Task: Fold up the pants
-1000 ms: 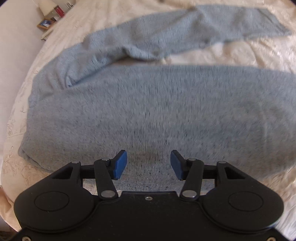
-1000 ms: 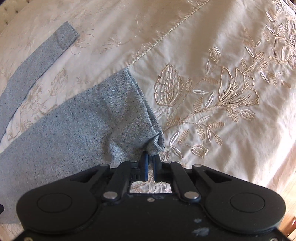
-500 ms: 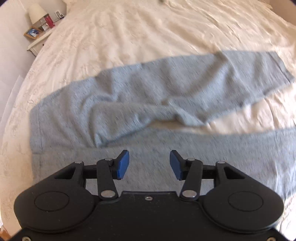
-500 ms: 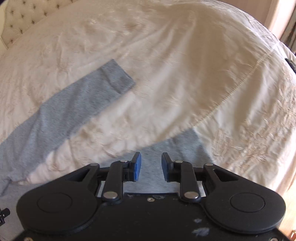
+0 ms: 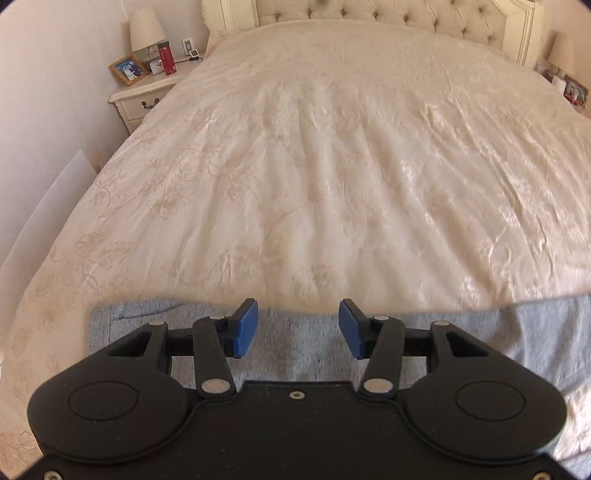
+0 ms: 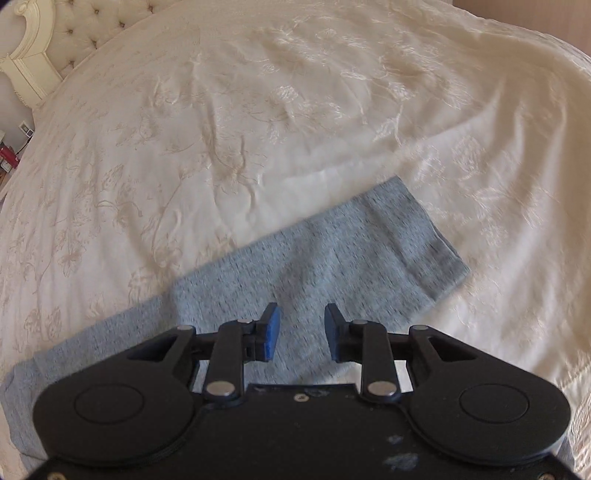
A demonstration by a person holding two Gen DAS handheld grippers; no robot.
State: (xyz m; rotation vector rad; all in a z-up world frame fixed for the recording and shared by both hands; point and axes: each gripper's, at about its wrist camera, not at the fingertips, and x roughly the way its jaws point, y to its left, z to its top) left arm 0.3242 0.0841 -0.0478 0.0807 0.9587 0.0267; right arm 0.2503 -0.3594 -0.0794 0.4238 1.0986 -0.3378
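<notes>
Left gripper (image 5: 298,334) wide apart, right gripper (image 6: 301,332) parted, both holding nothing, above grey pants (image 6: 332,251) lying flat at near edge of bed. Cream embroidered bedspread (image 5: 332,166); tufted headboard (image 5: 369,11); nightstand (image 5: 142,98); lamp (image 5: 147,29); red bottle (image 5: 168,59); photo frame (image 5: 127,69).

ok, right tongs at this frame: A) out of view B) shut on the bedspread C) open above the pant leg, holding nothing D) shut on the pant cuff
C: the right tongs stand with blue pads apart over the grey pant leg, nothing between them.
</notes>
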